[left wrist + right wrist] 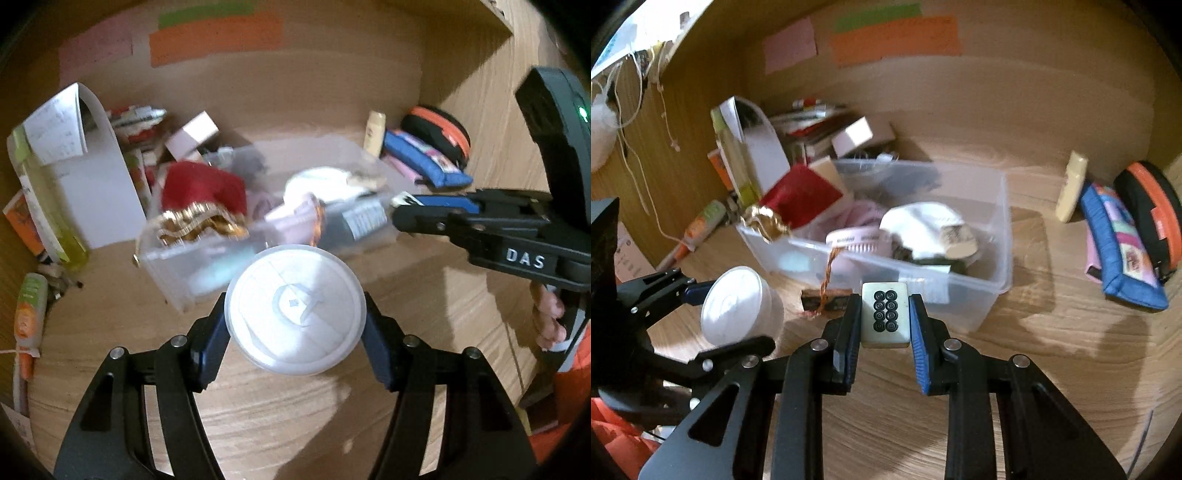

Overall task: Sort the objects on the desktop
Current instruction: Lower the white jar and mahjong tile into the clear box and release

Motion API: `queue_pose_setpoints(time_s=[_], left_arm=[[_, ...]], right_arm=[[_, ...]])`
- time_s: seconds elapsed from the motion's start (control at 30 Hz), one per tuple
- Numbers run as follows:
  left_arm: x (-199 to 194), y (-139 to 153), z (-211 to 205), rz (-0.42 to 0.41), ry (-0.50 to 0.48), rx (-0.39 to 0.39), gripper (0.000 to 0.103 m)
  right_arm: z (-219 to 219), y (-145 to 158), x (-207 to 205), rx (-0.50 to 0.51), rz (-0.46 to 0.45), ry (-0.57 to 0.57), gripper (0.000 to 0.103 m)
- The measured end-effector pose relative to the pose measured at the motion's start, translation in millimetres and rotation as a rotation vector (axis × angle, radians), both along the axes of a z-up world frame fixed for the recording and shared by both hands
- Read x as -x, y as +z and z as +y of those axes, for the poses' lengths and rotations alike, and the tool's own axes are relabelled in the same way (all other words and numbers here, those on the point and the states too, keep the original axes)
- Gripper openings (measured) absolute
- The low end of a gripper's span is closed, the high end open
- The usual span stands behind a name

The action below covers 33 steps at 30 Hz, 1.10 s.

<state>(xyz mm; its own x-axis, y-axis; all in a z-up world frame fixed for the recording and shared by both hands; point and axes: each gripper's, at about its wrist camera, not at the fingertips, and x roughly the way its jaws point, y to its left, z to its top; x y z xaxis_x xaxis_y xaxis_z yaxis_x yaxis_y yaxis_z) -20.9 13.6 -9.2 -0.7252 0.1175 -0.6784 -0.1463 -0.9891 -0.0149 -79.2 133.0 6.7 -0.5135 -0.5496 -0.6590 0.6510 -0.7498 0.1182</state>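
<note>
Clamping white jar (295, 309), left hand-held gripper (295, 325), right (885, 317) clamping tile (885, 314), clear bin (993, 273) ahead

A wooden desk (1052, 343) is enclosed by wood-grain walls (1015, 92), where coloured paper notes (894, 37) are stuck.

Wooden desk (1052, 369), clear plastic bin (993, 273), blue pencil case (1123, 258), round black-orange case (1152, 214), cream bottle (1071, 192)

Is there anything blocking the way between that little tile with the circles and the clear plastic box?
Nothing visible blocks it. The right gripper holds the mahjong tile just short of the clear bin, whose top is open. A small tag on an orange cord hangs over the near wall, left of the tile.
</note>
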Motion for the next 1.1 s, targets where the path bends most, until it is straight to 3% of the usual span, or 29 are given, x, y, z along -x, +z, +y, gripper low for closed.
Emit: queue_pose_setpoints(time_s=[0.4, 0.6, 0.9, 1.1], left_arm=[[12.9, 36.1, -11.9, 0.1, 0.042, -0.044, 0.065], [33.0, 54.3, -26.1, 0.082, 0.015, -0.154, 0.065], [62.4, 73.8, -22.9, 0.124, 0.046, -0.13, 0.065], [88.5, 63.6, -17.4, 0.105, 0.056, -0.117, 0.065]], right_arm=[[16.9, 36.7, 4.4, 0.072, 0.083, -0.039, 0.022], [18.6, 47.9, 15.9, 0.098, 0.108, -0.051, 0.022], [2.4, 54.3, 39.9, 0.107, 0.109, -0.03, 0.022], [-18.5, 43.2, 60.4, 0.055, 0.112, -0.01, 0.022]])
